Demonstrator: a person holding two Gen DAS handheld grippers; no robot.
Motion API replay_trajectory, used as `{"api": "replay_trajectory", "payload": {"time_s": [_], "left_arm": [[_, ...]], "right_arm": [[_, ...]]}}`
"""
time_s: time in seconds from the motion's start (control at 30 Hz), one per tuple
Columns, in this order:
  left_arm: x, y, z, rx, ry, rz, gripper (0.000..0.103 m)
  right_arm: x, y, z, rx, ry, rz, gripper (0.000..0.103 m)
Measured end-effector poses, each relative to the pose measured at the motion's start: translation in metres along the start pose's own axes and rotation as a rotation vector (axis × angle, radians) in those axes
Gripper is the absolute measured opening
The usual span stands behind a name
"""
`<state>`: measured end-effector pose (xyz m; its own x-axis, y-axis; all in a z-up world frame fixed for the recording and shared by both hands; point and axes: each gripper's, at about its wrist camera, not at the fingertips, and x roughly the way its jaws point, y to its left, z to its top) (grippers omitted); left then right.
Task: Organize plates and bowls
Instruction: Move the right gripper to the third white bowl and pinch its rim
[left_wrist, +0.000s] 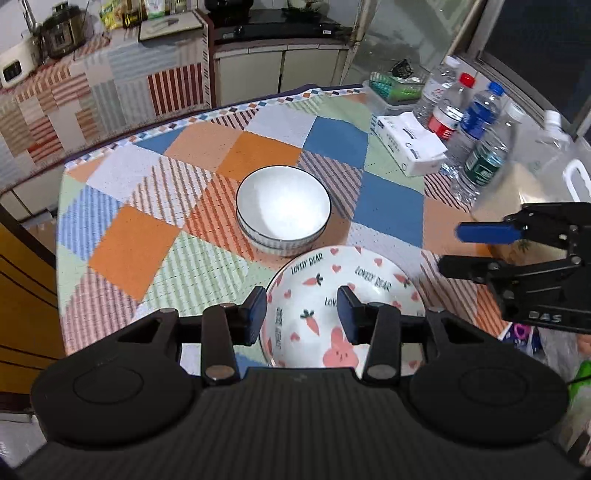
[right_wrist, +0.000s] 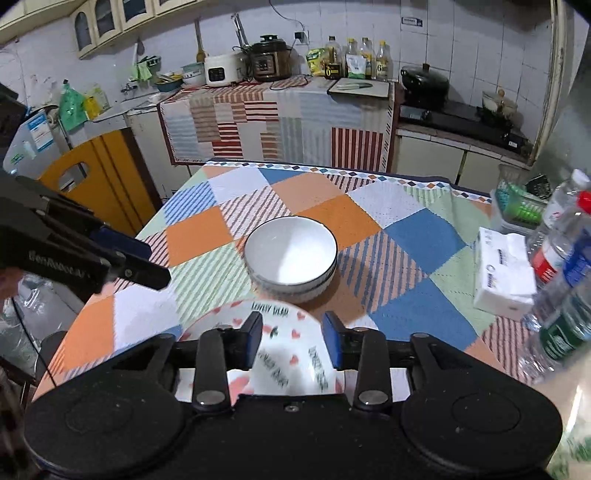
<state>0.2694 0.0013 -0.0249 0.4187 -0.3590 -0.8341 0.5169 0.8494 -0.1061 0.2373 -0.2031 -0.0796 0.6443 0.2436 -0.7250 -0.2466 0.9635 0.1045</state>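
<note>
Two white bowls with dark rims (left_wrist: 283, 201) (right_wrist: 291, 251) sit nested in the middle of the patchwork tablecloth (left_wrist: 147, 243). Nearer me lies a white plate (left_wrist: 369, 273) (right_wrist: 288, 350) printed with carrots, hearts and a pink rabbit; it rests flat on the cloth. My left gripper (left_wrist: 301, 314) hangs over the plate's left part, its blue pads apart and touching nothing. My right gripper (right_wrist: 293, 332) hovers over the same plate, open too, with only air between its pads. Each gripper shows in the other's view: the right one (left_wrist: 452, 249) at the right, the left one (right_wrist: 157, 264) at the left.
A white tissue pack (left_wrist: 410, 144) (right_wrist: 502, 273), several water bottles (left_wrist: 476, 118) (right_wrist: 557, 258), a green-lidded box (left_wrist: 395, 88) and a large clear jug (left_wrist: 535, 173) crowd the table's right side. A yellow board (right_wrist: 99, 173) stands off the table's left edge.
</note>
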Motion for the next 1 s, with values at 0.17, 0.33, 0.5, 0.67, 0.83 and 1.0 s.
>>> {"api": "replay_trajectory", "payload": {"time_s": [0.17, 0.33, 0.5, 0.67, 0.83, 1.0], "left_arm": [[-0.024, -0.021, -0.016, 0.057, 0.057, -0.046, 0.048], [-0.037, -0.047, -0.035, 0.119, 0.099, -0.083, 0.049], [-0.042, -0.069, -0.058, 0.174, 0.137, -0.096, 0.051], [-0.045, -0.081, -0.081, 0.192, 0.158, -0.107, 0.055], [-0.041, -0.087, -0.097, 0.196, 0.152, -0.107, 0.06], [-0.025, -0.093, -0.112, 0.213, 0.19, -0.096, 0.062]], "right_arm": [[-0.04, 0.002, -0.021, 0.05, 0.013, -0.011, 0.05], [-0.077, -0.001, -0.047, 0.111, 0.002, -0.004, 0.061], [-0.106, 0.001, -0.073, 0.166, -0.013, -0.028, 0.063], [-0.13, 0.01, -0.097, 0.222, -0.028, 0.019, 0.072], [-0.128, 0.022, -0.122, 0.231, 0.009, 0.043, 0.072], [-0.115, 0.024, -0.137, 0.245, 0.029, 0.041, 0.073]]}}
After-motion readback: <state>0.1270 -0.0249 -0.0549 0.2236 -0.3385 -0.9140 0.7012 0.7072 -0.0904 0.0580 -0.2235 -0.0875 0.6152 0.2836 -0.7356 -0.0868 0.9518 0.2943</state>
